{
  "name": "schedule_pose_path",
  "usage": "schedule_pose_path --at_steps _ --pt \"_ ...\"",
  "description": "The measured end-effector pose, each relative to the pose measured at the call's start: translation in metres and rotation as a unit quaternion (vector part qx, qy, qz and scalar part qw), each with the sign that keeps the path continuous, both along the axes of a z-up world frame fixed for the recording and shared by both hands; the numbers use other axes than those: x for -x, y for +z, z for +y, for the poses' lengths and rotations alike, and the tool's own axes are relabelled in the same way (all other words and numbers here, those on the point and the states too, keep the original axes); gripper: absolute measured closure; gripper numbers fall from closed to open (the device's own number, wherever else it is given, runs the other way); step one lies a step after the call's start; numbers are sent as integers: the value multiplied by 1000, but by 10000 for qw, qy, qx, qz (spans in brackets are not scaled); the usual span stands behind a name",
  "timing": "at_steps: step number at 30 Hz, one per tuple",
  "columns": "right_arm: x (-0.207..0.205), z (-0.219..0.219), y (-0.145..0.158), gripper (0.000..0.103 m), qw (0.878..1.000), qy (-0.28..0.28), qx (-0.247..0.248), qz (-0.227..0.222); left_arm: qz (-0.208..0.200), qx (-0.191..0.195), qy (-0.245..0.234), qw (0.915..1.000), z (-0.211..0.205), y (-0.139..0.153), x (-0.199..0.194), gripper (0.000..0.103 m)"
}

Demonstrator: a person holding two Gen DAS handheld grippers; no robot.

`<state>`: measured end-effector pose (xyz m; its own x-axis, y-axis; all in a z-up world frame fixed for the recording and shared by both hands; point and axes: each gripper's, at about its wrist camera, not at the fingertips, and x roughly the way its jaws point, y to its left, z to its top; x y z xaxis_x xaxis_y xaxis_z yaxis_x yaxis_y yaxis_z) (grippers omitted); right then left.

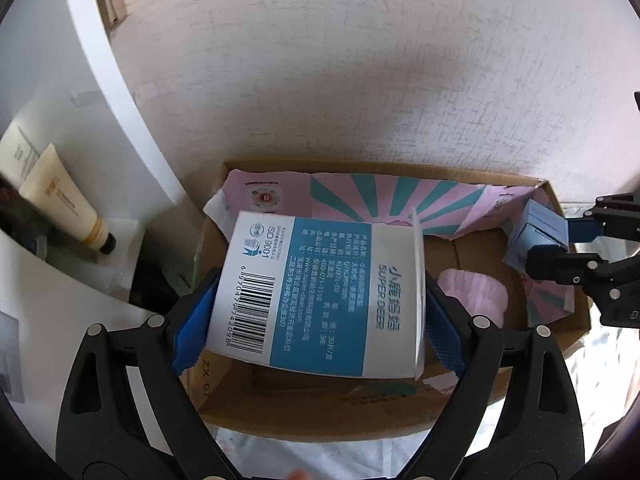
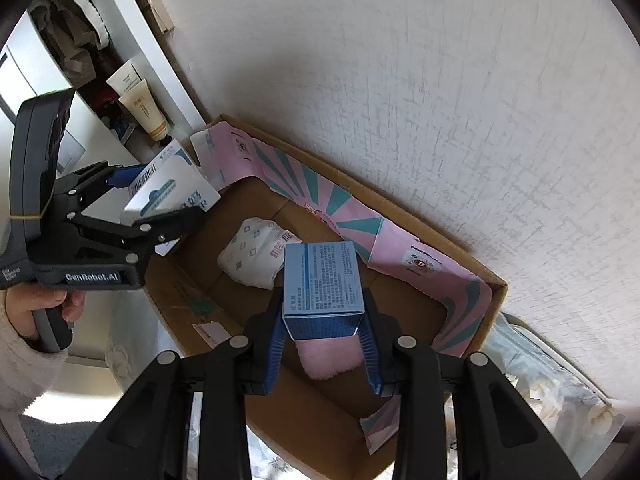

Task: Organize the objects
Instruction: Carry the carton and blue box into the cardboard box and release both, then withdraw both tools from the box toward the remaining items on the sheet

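Observation:
My left gripper [image 1: 316,312] is shut on a white and blue box with a barcode [image 1: 320,292] and holds it above the left end of an open cardboard box [image 1: 320,412]. It also shows in the right wrist view [image 2: 168,188]. My right gripper [image 2: 322,340] is shut on a small light blue box [image 2: 322,280] and holds it above the cardboard box [image 2: 460,256]. This small box shows at the right of the left wrist view [image 1: 536,240]. Inside the cardboard box lie a pink fluffy cloth [image 2: 328,356] and a folded white patterned item [image 2: 256,256].
A pink and teal striped liner [image 1: 380,200] runs along the box's back wall. A white textured wall [image 1: 360,60] stands behind. A white shelf unit [image 1: 100,80] at the left holds cream tubes [image 1: 64,200]. Patterned fabric [image 2: 540,380] lies beside the box.

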<state>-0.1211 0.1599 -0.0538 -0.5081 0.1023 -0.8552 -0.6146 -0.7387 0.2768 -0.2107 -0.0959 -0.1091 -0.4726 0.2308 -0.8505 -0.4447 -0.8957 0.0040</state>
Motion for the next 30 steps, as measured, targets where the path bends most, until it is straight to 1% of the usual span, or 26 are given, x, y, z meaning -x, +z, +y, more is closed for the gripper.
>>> schedule_pose_path --at_steps 1,2,3,4,5,7,11,16,23,30 --pt "0 1 1 66 10000 -17 52 21 -31 -58 -58 10000 1 1 1 4" --pt "1 3 1 59 9999 -41 91 53 -40 -89 -72 9999 1 2 1 0" --pt "1 5 2 40 9999 -96 97 65 -11 -111 -82 9999 2 4 1 0" --pt "1 6 2 25 9998 -145 87 64 44 -89 -94 9999 3 7 0 0" --pt "-1 8 4 23 9997 -205 65 79 83 -61 -107 9999 3 9 0 0" --pt "-5 10 7 22 9995 -301 73 116 138 4 -144 9998 5 12 -2 0" --pt "-16 13 9 22 9989 -449 100 131 139 -33 -161 9998 4 15 -6 0" --pt "-23 10 10 22 9988 -476 77 84 117 -5 -209 9997 5 16 -9 0" --pt "-22 7 11 22 9990 -423 84 97 85 -94 -167 9998 1 18 -12 0" --pt "-31 5 31 22 9991 -386 -65 163 243 -145 -181 9994 0 40 -19 0"
